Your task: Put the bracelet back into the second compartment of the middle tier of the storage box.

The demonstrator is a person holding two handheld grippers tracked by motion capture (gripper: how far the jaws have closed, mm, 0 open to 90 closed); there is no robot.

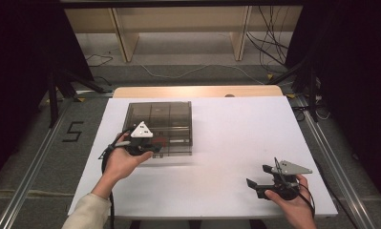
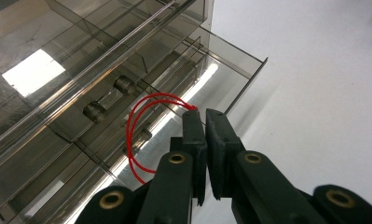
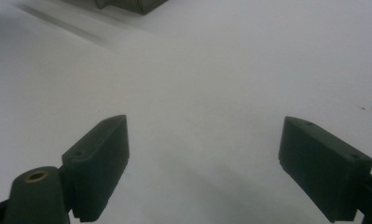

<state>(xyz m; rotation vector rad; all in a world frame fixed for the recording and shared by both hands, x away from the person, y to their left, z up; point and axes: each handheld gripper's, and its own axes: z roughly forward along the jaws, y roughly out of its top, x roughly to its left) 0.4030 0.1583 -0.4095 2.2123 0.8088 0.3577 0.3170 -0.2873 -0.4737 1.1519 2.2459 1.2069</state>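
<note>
Red cord (image 2: pixel 141 135) is being gripped by the closed left gripper (image 2: pixel 203 114) at the smoked-acrylic drawer box (image 1: pixel 159 125); beside it, the right gripper (image 1: pixel 262 180) is being held wide open, idle.

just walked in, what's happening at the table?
A person works a gripper in each hand at a white table. The left gripper is at the near edge of a smoky clear plastic drawer box, jaws pinched on a red loop at a partly open drawer. The right gripper hangs open over bare table.
</note>
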